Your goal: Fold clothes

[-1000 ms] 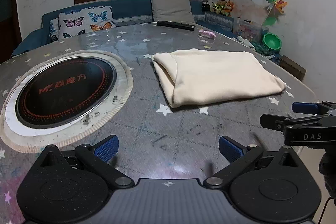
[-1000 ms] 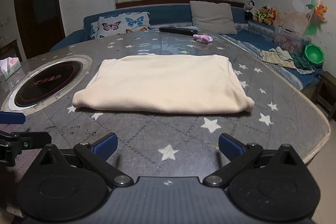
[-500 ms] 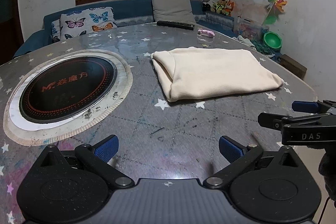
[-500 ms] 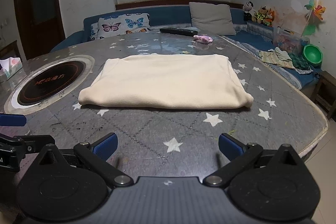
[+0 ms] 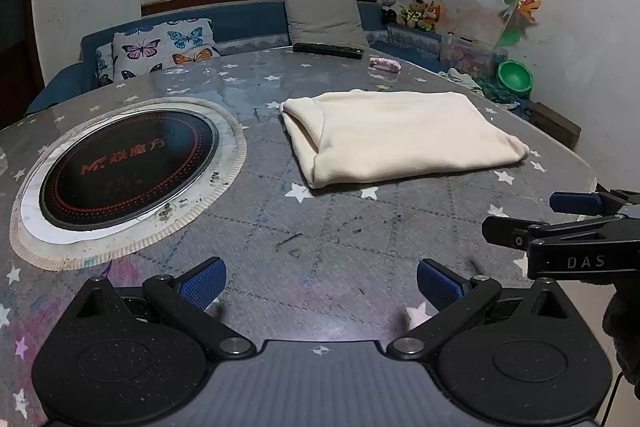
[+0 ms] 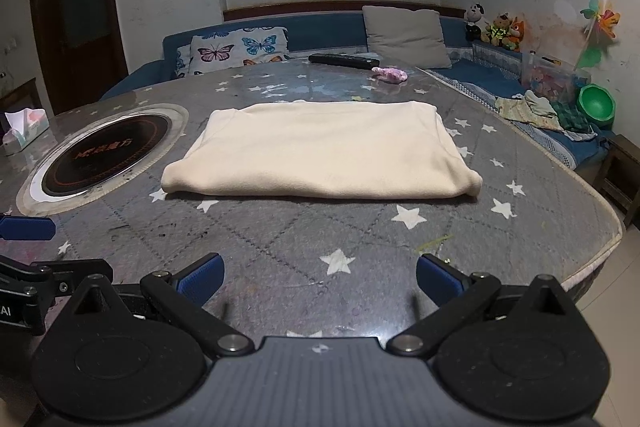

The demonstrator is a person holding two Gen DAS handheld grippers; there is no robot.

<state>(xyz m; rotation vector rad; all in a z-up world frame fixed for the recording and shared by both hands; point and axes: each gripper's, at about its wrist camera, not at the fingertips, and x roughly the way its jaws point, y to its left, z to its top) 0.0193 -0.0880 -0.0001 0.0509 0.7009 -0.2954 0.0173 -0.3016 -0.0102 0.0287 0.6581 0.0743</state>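
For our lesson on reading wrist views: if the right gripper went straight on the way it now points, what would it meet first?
Probably the near folded edge of the cream garment, lying ahead of the open right gripper; only bare table lies between, though its height is unclear.

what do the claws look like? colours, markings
Both claws match: left claw and right claw have a speckled black body, two round housings, a ribbed grey centre panel, black linkage arms with silver pivot pins, and blue ribbed fingertip pads. Seen side-on, the right one carries white "DAS" lettering.
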